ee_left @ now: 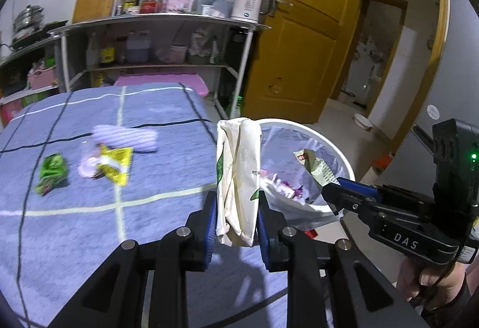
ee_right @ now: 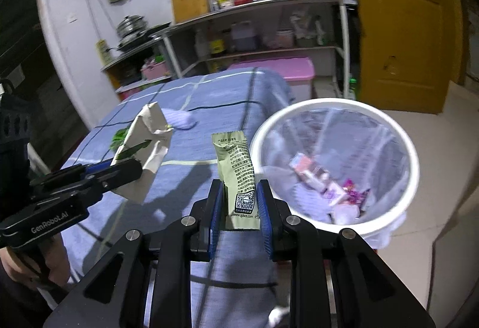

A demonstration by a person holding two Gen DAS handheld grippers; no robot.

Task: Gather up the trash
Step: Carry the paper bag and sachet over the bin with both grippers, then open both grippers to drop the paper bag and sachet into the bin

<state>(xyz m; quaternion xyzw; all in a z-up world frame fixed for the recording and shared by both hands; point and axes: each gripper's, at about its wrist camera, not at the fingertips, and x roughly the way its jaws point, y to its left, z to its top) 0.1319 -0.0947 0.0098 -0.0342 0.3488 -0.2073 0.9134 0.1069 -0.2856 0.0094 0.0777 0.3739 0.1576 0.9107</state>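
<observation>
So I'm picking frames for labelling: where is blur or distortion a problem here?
Left wrist: wrappers on the cloth are motion-smeared, the held carton sharp. Right wrist: packet print readable, bin contents and door smeared. Fisheye bends the shelves in both.

Two handheld grippers are being shown, both built of matte black plastic. The left gripper [ee_left: 236, 218] is being seen with blue ribbed pads [ee_left: 210, 226] lining its fingers and round silver screws [ee_left: 183, 231] at the linkage joints; "GenRobot.AI" is printed in white on its side. The right gripper [ee_right: 241, 203] is being seen with matching blue pads [ee_right: 263, 205], a white "DAS" marking and a glowing green light [ee_left: 474, 156]. Bare skin of a hand [ee_left: 425, 283] is showing at its black handle.
</observation>
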